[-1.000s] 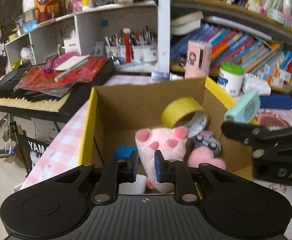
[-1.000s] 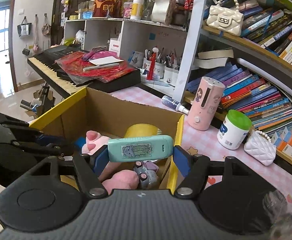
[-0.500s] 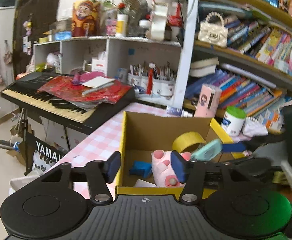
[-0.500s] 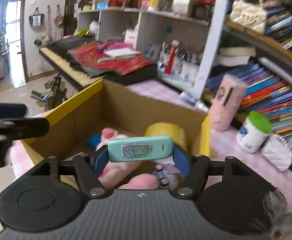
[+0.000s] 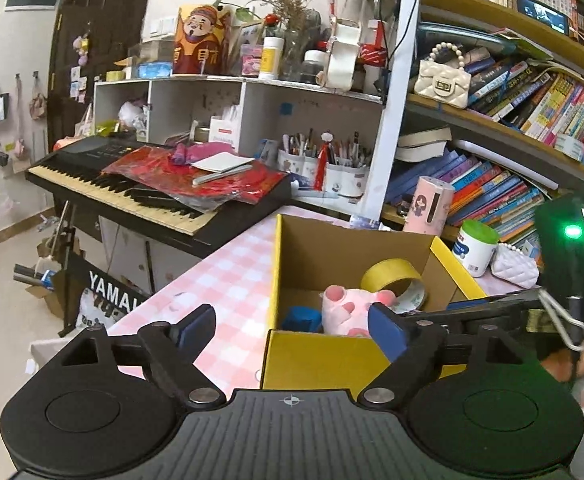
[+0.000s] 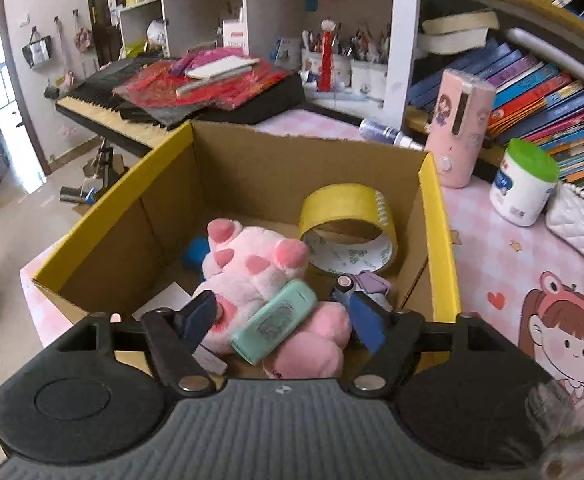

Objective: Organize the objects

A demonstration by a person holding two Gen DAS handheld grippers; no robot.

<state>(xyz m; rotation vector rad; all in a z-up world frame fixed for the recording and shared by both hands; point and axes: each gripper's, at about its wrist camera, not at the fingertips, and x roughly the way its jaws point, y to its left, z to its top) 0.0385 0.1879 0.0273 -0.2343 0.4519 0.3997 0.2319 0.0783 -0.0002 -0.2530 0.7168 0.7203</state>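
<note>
1. Right wrist view: the right gripper [image 6: 282, 320] has its jaws spread wide with nothing between them; the mint-green case [image 6: 274, 322] lies loose on the pink plush toy [image 6: 252, 280] inside the cardboard box [image 6: 236, 164], tilted, its far end higher and to the right.
2. Just right of the case, a small purple toy [image 6: 366, 284] sits by the right blue pad, and farther back a yellow tape roll [image 6: 348, 224] leans near the box's far right corner. A blue object [image 6: 196, 252] lies to the left of the plush.
3. Beyond the box on the pink checked table [image 6: 488, 240] stand a pink cylinder [image 6: 460, 128] and a white jar with green lid [image 6: 524, 182], with a white quilted purse [image 6: 576, 228] to the right.
4. Left wrist view: the left gripper [image 5: 292, 328] also has its jaws wide apart and holds nothing, near the box's yellow front edge. A keyboard [image 5: 132, 188] stands far left, covered by red wrapping.
</note>
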